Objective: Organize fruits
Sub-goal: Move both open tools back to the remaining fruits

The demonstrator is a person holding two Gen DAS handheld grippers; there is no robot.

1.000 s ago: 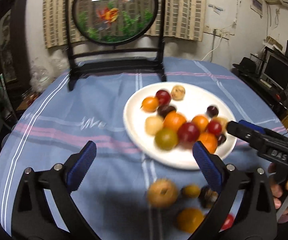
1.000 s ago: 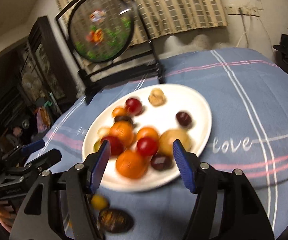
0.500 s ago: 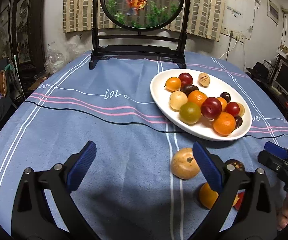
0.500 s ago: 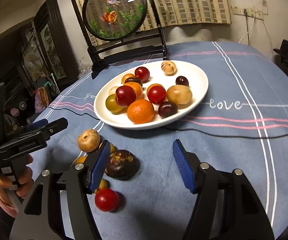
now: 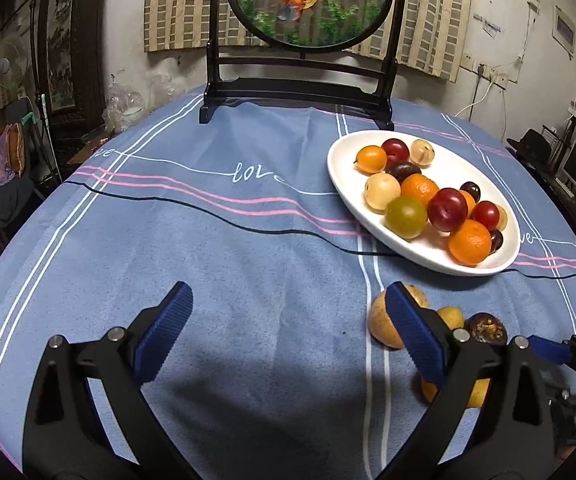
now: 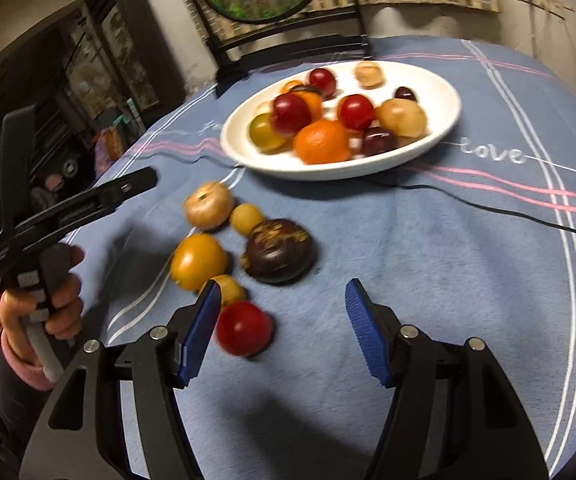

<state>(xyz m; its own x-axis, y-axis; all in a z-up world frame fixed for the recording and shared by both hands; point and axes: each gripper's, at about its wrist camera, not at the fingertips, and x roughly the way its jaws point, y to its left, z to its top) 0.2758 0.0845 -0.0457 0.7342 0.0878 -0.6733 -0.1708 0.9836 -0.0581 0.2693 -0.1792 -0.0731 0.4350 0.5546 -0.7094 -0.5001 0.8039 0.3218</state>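
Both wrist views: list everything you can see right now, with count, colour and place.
plate: one, white, far right on the cloth, holding about a dozen red, orange, tan, green and dark fruits
loose fruits: six, tan, yellow, orange, dark brown, red, on the cloth short of the plate
tablecloth: one, blue with pink and white stripes
goldfish screen: one, round, black stand, far edge
left claw: open, empty, over bare cloth
right claw: open, empty, red fruit beside its left finger
hand: one, pink sleeve, holding the left claw's handle

L gripper [image 5: 288,332] open, fruit plate [image 5: 500,268] ahead.
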